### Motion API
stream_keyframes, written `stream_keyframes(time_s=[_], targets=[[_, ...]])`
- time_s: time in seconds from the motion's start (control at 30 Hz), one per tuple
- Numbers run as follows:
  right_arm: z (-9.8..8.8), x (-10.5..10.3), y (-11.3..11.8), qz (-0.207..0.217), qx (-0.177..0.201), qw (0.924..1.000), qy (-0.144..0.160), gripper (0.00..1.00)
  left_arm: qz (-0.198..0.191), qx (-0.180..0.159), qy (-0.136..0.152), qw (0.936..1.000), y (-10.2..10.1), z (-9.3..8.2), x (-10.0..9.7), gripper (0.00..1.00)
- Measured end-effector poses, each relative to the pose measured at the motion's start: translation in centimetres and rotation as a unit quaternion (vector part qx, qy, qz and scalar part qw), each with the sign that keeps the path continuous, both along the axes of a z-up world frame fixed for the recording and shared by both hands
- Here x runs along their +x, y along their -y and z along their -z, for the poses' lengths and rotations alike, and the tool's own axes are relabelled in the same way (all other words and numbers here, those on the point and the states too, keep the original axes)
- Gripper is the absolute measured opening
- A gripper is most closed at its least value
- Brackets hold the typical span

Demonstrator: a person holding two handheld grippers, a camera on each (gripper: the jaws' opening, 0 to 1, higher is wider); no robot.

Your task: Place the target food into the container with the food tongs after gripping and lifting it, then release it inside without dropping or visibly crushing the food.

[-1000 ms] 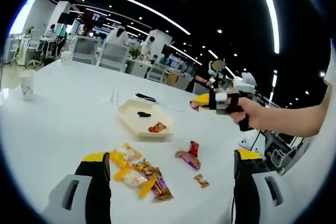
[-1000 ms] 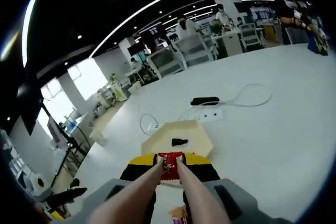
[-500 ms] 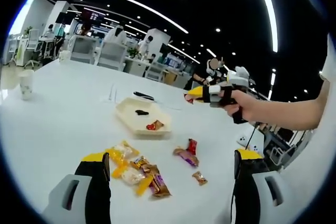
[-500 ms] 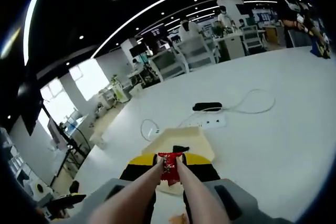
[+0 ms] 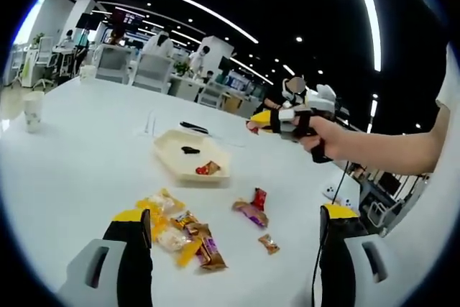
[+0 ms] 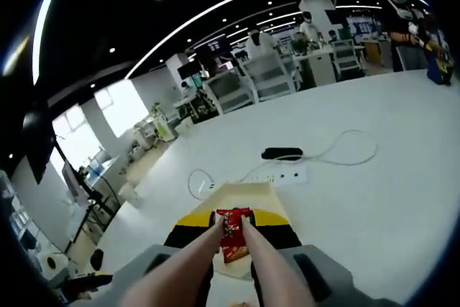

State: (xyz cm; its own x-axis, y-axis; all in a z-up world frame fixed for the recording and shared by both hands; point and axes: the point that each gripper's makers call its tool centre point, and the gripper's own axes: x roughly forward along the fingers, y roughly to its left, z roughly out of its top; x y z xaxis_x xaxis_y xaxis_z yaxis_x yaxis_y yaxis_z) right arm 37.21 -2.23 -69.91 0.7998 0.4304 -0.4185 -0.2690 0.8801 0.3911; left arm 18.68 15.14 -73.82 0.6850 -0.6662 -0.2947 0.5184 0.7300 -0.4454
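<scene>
The left gripper (image 5: pixel 233 249) has grey bodies with black jaws capped in yellow. The right gripper (image 6: pixel 231 229) is grey, black and yellow, carrying long tongs (image 6: pixel 208 264). The person's hand (image 5: pixel 325 140) is bare, with a white sleeve (image 5: pixel 451 91).

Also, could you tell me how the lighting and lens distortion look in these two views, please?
Left gripper view: ceiling light strips bow into arcs, the white table is evenly lit, and the tray stays fairly sharp. Right gripper view: same fisheye curving, windows at left blown out, the red snack in the tongs crisp, background desks soft.
</scene>
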Motion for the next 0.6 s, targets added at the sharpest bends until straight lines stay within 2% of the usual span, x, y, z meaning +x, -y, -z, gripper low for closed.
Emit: stream_keyframes(time_s=[0.2, 0.6], targets=[[-0.4, 0.4, -0.3, -0.002, -0.001, 1.0, 0.006, 0.18, 0.008, 0.002, 0.001, 1.0, 0.6, -0.1, -0.2, 0.98], [-1.1, 1.4, -1.2, 0.005, 0.001, 0.9997, 0.025, 0.18, 0.002, 0.004, 0.0, 1.0, 0.1, 0.0, -0.5, 0.97]])
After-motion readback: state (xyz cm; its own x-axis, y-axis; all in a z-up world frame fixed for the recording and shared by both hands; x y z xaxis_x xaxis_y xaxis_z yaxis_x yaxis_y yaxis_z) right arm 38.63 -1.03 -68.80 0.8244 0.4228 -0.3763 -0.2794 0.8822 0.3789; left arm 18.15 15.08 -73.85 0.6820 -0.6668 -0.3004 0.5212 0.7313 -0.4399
